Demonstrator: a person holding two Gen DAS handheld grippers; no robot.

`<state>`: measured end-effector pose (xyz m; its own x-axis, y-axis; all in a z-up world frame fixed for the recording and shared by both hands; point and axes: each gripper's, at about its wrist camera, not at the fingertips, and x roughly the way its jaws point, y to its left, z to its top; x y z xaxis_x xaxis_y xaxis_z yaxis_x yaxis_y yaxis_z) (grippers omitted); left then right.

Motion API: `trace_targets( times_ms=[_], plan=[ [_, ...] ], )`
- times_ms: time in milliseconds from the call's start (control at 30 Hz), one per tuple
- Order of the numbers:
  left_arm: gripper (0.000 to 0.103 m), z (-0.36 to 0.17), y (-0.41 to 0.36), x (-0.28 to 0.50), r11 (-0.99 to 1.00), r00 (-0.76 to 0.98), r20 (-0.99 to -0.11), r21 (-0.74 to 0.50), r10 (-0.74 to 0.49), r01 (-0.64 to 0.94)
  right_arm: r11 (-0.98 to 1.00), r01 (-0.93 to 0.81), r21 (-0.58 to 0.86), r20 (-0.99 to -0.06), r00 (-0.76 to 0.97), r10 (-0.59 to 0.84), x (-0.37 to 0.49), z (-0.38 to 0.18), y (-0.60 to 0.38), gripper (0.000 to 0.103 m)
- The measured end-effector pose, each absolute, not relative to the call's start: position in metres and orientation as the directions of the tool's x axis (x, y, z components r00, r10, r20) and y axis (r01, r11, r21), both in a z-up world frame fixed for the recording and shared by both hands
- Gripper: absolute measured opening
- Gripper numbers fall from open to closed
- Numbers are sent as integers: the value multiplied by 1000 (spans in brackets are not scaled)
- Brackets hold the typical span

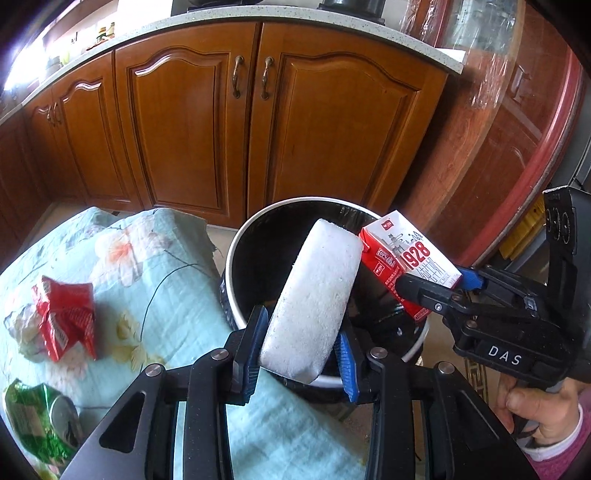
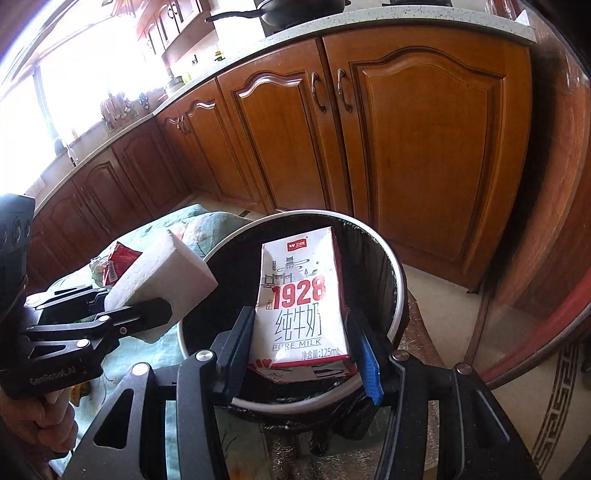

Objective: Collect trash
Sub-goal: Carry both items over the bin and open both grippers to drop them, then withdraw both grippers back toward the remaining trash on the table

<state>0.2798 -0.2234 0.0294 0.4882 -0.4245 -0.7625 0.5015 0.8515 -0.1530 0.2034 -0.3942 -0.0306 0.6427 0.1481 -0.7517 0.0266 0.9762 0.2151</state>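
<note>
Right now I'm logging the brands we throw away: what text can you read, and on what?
"1928", "纯牛奶", "PURE MILK", "净含量:125mL": front of the milk carton held by the right gripper.
Carton's small red logo: too small to read.
"DAS": right gripper's body, seen from the left wrist.
"GenRobot.AI": left gripper body, faint.
Crumpled red carton and green can: print unreadable.

Home kitchen: wooden cabinets (image 2: 406,122), speckled countertop (image 1: 207,22).
</note>
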Motion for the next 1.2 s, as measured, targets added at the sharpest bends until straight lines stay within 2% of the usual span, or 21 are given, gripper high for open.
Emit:
trace_targets(
  times_ms=[233, 267, 400, 533, 700, 867, 1200],
  plan=[
    [37, 20, -239, 296, 854, 476, -782, -133, -402, 502, 974, 36, 223, -767, 623, 152, 215, -36, -406, 52],
    [40, 18, -241, 298, 855, 474, -785, -132, -399, 501, 973, 37, 229, -768, 621, 157, 217, -36, -409, 52],
    [68, 16, -245, 303, 860, 473, -788, -137, -395, 491, 966, 36, 256, -771, 611, 181, 222, -38, -417, 53],
    [69, 18, -239, 298, 865, 492, -778, -129, -391, 484, 965, 46, 259, -765, 620, 176, 218, -34, -419, 57],
    [69, 18, -212, 279, 870, 507, -753, -175, -420, 460, 955, 52, 291, -741, 644, 190, 201, -33, -416, 61],
    [73, 16, -173, 238, 883, 547, -710, -237, -442, 406, 934, 42, 355, -702, 672, 236, 176, -33, -403, 78],
    [73, 12, -101, 157, 894, 582, -681, -300, -445, 333, 891, -17, 453, -668, 656, 352, 136, -44, -350, 79]
  ],
)
